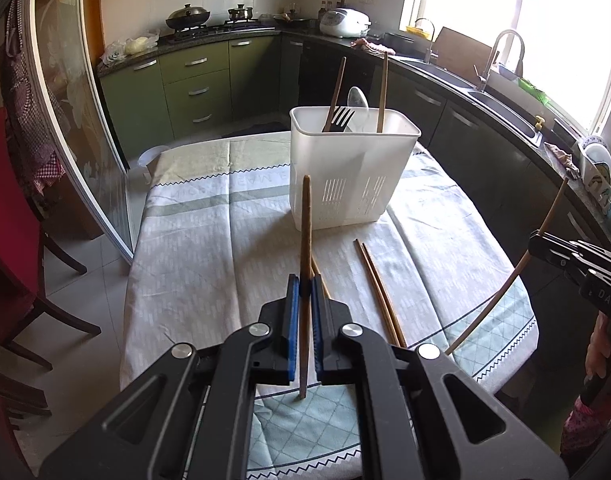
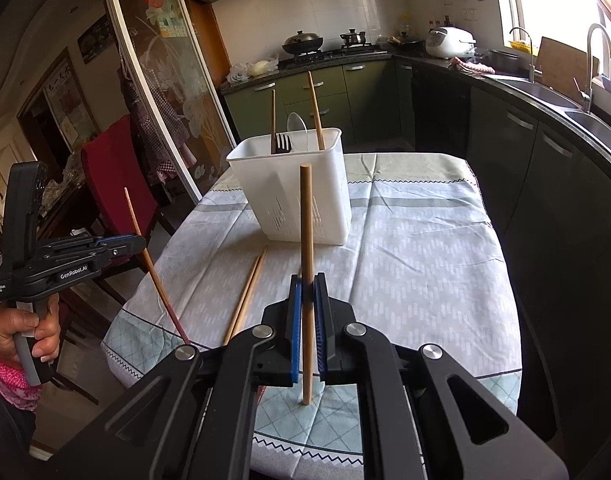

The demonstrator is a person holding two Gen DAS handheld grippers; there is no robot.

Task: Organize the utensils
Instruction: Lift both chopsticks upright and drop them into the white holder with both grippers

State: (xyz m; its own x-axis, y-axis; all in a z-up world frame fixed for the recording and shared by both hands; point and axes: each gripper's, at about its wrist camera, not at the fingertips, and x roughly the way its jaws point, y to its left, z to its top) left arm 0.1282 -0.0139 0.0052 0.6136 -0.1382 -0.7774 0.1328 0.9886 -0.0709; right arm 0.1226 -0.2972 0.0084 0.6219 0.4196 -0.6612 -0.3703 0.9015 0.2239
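A white slotted utensil holder stands on the table; two wooden chopsticks, a black fork and a pale spoon stick up from it. My left gripper is shut on a dark wooden chopstick that stands nearly upright above the cloth. My right gripper is shut on a lighter chopstick, also upright. Each gripper shows in the other's view, the left gripper and the right gripper, each clamping its stick. A loose pair of chopsticks lies on the cloth between them.
The table carries a pale patterned cloth. A red chair stands at its left side by a glass sliding door. Dark kitchen counters with a sink run along the right, and the stove is at the back.
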